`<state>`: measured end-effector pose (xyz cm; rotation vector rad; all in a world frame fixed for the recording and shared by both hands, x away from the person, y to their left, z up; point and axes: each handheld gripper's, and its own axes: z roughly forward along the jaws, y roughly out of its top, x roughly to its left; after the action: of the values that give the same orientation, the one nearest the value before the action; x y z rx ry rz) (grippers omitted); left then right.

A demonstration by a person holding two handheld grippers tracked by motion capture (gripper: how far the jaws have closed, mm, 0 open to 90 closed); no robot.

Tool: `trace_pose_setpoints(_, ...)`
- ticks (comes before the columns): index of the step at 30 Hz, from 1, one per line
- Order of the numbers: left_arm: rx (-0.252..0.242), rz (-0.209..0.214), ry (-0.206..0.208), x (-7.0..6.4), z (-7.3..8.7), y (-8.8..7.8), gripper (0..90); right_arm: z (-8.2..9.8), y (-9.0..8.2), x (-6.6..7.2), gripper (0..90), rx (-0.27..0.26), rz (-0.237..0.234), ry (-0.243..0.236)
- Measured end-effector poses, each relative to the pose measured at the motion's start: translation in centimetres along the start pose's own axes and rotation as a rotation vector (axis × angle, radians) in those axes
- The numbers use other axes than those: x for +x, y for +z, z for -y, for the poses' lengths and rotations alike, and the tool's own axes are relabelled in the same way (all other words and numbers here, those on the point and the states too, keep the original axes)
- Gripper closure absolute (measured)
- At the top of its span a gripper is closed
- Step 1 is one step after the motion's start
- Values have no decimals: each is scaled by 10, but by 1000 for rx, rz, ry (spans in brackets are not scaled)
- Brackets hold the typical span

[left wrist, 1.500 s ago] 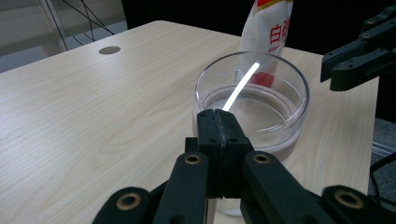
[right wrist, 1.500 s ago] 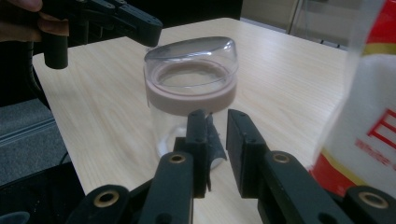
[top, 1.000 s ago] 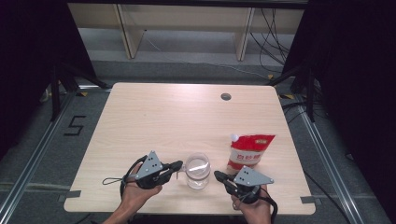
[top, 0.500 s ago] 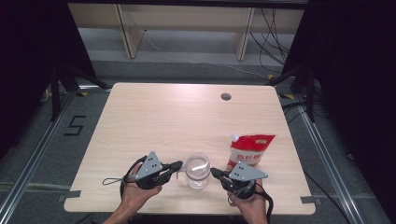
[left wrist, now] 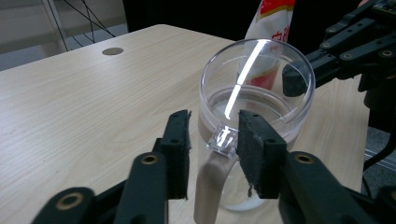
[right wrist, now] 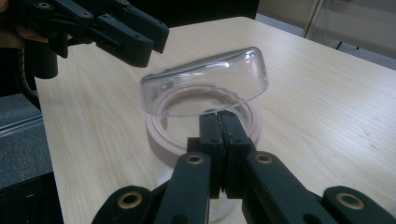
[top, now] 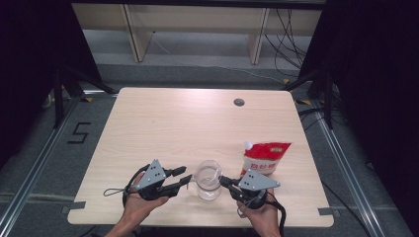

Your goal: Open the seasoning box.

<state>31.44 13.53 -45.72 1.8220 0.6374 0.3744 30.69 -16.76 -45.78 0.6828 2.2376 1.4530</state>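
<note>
1. While both my hands rest at the near edge of the desk [top: 148,123], the clear jar [top: 207,180] stands between my two grippers.
2. My left gripper [top: 184,177] has just been opening; its jaws now stand partly apart on either side of the jar's beige handle [left wrist: 210,182], the clear tab at the handle's top between them, and I cannot tell whether the right jaw touches it.
3. My right gripper [right wrist: 218,122] is clamped tight on the near edge of the jar's clear lid [right wrist: 205,86], which tilts up and away from those jaws above the jar's pinkish rim [right wrist: 161,140].
4. Just past my right gripper, on the far side, a red and white pouch [top: 264,157] stands on the desk.
</note>
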Motion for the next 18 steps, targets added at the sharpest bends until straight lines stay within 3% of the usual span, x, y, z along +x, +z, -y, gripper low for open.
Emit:
trace_pose_setpoints(2,13,13,8,2,3,-3,538,-2,1,1,899,-2,-7,-9)
trace_pose_setpoints(3,42,-1,-2,2,7,-6,476,-4,1,3,898,-6,-10,-7)
trace_pose_setpoints(9,114,-10,21,4,20,-12,334,-9,1,5,885,-12,-7,-9)
trace_pose_setpoints(10,120,-13,-14,2,23,-12,319,-10,2,6,885,-19,-4,-24)
trace_pose_setpoints(12,137,-1,8,3,26,-12,293,-12,2,8,885,-14,-10,-32)
trace_pose_setpoints(13,144,-12,-20,1,28,-12,293,-12,2,8,885,-14,-10,-32)
trace_pose_setpoints(17,167,-11,-24,1,35,-11,236,-14,5,11,884,-25,-9,-48)
trace_pose_setpoints(18,176,-16,-44,2,38,-9,205,-15,6,12,883,-29,-6,-38)
